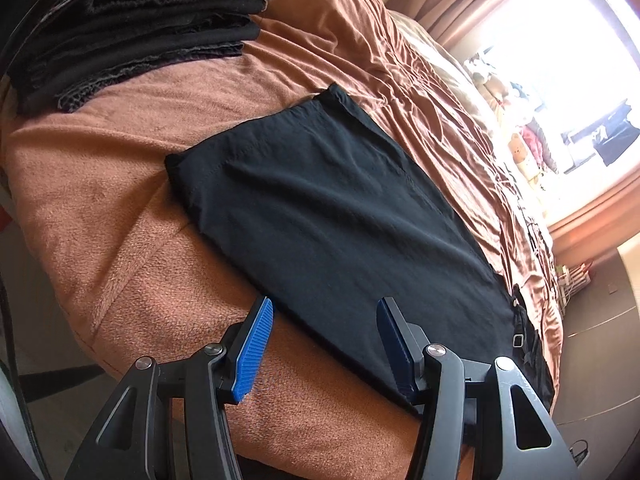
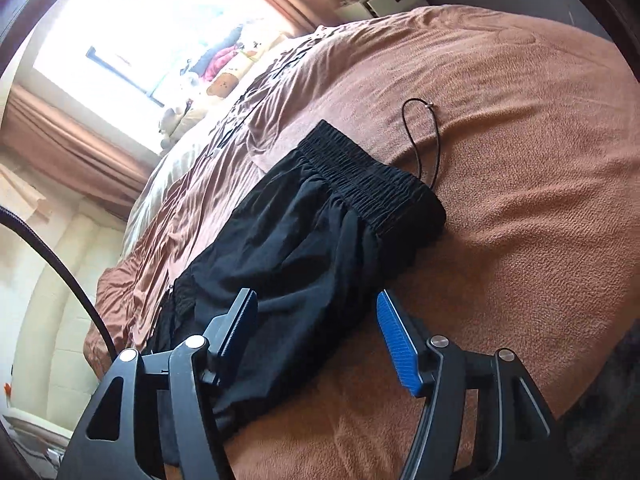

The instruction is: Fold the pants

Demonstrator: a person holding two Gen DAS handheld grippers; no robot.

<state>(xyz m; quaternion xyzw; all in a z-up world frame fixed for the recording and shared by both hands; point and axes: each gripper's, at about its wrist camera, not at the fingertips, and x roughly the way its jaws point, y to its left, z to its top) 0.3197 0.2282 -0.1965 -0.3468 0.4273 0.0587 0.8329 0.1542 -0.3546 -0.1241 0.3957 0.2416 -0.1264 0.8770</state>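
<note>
Black pants [image 1: 320,208] lie flat on the brown blanket, folded lengthwise, leg hems toward the far left in the left wrist view. My left gripper [image 1: 325,312] is open just above the pants' near edge, holding nothing. In the right wrist view the pants [image 2: 304,240] show their elastic waistband [image 2: 372,188] with a black drawstring [image 2: 424,140] looped on the blanket. My right gripper [image 2: 318,306] is open over the pants' near edge, empty.
A stack of folded dark clothes [image 1: 132,28] sits at the far left of the bed. The brown blanket [image 2: 520,160] covers the bed; its rumpled part [image 1: 420,80] runs toward the bright window [image 2: 152,12]. A black cable [image 2: 60,272] arcs at left.
</note>
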